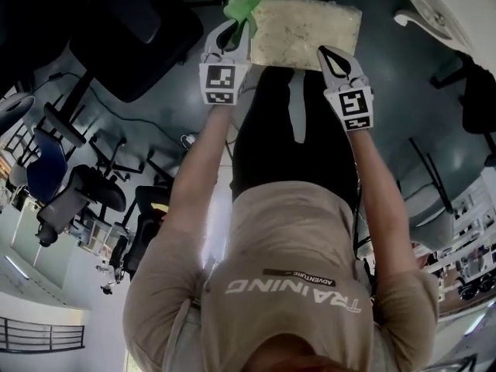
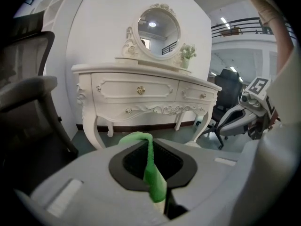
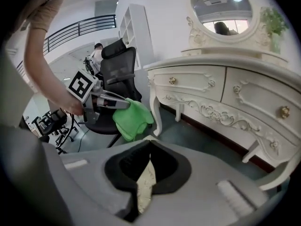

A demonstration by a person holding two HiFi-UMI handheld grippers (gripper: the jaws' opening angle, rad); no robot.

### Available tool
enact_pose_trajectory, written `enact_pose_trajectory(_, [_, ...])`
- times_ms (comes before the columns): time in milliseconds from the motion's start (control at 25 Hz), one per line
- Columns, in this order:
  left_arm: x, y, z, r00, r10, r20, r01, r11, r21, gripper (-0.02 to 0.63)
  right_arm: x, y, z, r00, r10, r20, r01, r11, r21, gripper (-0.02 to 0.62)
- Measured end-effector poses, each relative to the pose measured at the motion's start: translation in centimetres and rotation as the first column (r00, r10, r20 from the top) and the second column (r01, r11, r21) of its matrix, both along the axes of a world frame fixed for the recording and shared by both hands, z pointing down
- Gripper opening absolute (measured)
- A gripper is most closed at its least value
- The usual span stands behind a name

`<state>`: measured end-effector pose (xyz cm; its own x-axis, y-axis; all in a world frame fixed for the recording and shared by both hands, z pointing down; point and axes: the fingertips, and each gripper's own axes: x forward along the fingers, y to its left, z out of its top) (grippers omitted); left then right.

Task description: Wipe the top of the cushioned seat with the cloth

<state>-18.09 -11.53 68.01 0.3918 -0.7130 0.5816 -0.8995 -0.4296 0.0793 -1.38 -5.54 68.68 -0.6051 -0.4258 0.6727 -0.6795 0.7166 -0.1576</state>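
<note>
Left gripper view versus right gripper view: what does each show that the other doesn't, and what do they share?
Left gripper view only: the left gripper, fingers closed on the green cloth. Right gripper view only: the right gripper, fingers closed on the edge of the cream cushion. Both: the white dressing table, its round mirror, and the cloth, which the right gripper view sees bunched at the left gripper.

- The cushioned seat (image 1: 306, 31) hangs between the two grippers: the left gripper (image 1: 235, 33) is clamped at its left edge and the right gripper (image 1: 332, 59) at its right edge.
- The cloth (image 1: 242, 8) is pinched in the left gripper's jaws, at the seat's left corner.
- A dressing table (image 2: 141, 91) stands beyond the seat.
- A mirror (image 2: 158, 27) stands on the table's top, with a plant (image 2: 187, 55) just to its right.
- An office chair (image 3: 117, 74) stands off the table's left end.
</note>
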Motion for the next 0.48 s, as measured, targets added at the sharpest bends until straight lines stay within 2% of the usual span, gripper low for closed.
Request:
enact_pose_trajectory(200, [-1.4,-1.1,5.6,0.999,0.014,0.040,-0.011,0.998,-0.055,0.025,-1.2,-1.7,2.6,0.999,0.025,0.030,-0.024,1.000,-0.005,0.005])
enact_pose_trajectory(480, [-1.1,-2.6,13.5,0.999,-0.003,0.041,0.009,0.988,-0.152,0.025,-1.3,-2.0,6.6,0.999,0.016,0.042,-0.014,0.999,-0.046,0.005])
